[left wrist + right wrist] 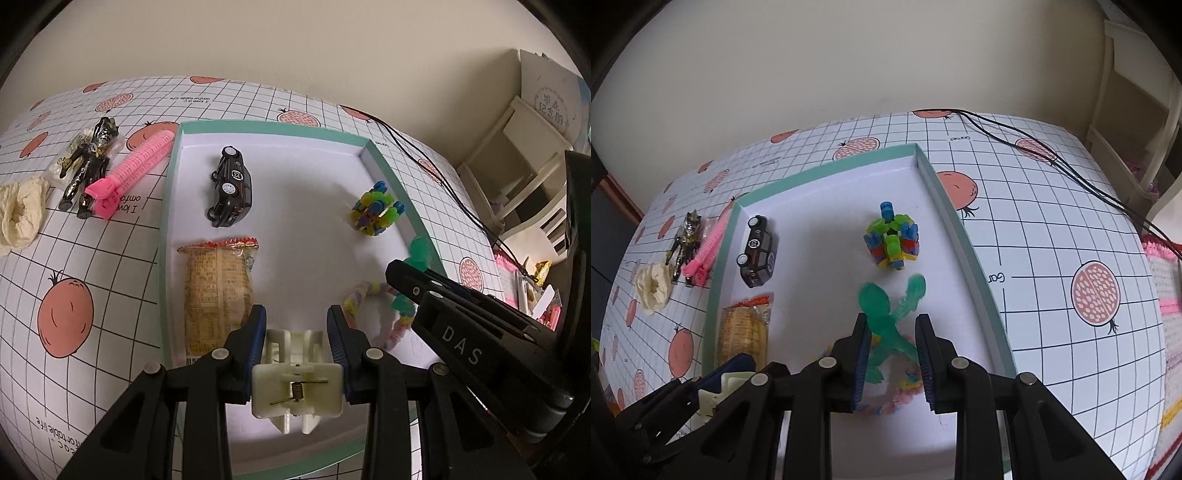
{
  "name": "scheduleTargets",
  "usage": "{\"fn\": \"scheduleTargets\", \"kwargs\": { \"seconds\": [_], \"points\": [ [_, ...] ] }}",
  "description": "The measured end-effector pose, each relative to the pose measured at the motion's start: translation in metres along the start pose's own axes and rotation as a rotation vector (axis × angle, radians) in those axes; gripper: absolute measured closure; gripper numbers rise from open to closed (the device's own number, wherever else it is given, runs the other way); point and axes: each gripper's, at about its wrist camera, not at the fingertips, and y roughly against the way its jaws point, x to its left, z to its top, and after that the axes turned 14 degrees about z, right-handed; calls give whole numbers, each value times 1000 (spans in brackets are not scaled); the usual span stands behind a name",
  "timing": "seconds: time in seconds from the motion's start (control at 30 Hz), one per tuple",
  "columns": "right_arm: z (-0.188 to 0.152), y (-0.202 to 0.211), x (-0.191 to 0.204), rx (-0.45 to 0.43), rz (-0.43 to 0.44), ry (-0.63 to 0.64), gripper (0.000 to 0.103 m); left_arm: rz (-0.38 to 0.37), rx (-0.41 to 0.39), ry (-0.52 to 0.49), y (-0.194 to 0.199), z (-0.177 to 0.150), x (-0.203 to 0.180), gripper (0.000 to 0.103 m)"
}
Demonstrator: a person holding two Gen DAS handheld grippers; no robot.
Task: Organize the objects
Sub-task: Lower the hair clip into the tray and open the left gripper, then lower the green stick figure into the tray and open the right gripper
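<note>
Left wrist view looks down into the mint-rimmed tray (168,206), where the left gripper (297,325) points toward 12 o'clock, its blue pads pinching a cream hair clip (297,387) by its sides, low over the tray's near end. A snack packet (218,291) lies at 10 o'clock of it and a black toy car (231,192) at 11, with a colourful block toy (376,212) at 1 o'clock and a pastel bracelet (373,306) just to its right. Right wrist view has the right gripper (892,347) angled down over the tray, fingers set against a translucent green figure (882,317) (grip looks loose; I cannot tell whether it bears on it). Outside the tray at 9 o'clock lie a pink hair roller (136,166), a dark action figure (88,162) and a cream scrunchie (20,214)
</note>
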Motion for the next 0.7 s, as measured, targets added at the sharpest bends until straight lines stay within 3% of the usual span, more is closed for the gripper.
{"fn": "scheduleTargets", "kwargs": {
  "seconds": [0.03, 0.07, 0.53, 0.7],
  "points": [
    [0, 1, 0, -3, 1, -2, 64, 2, 0, -1, 0, 1, 0, 68],
    [0, 1, 0, -5, 0, -4, 62, -1, 0, -3, 0, 1, 1, 68],
    [6, 17, 5, -93, -4, 5, 62, -17, -52, 31, 17, 11, 13, 68],
    [6, 16, 4, -85, -3, 3, 62, -7, -66, 64, 21, 14, 25, 68]
  ]
}}
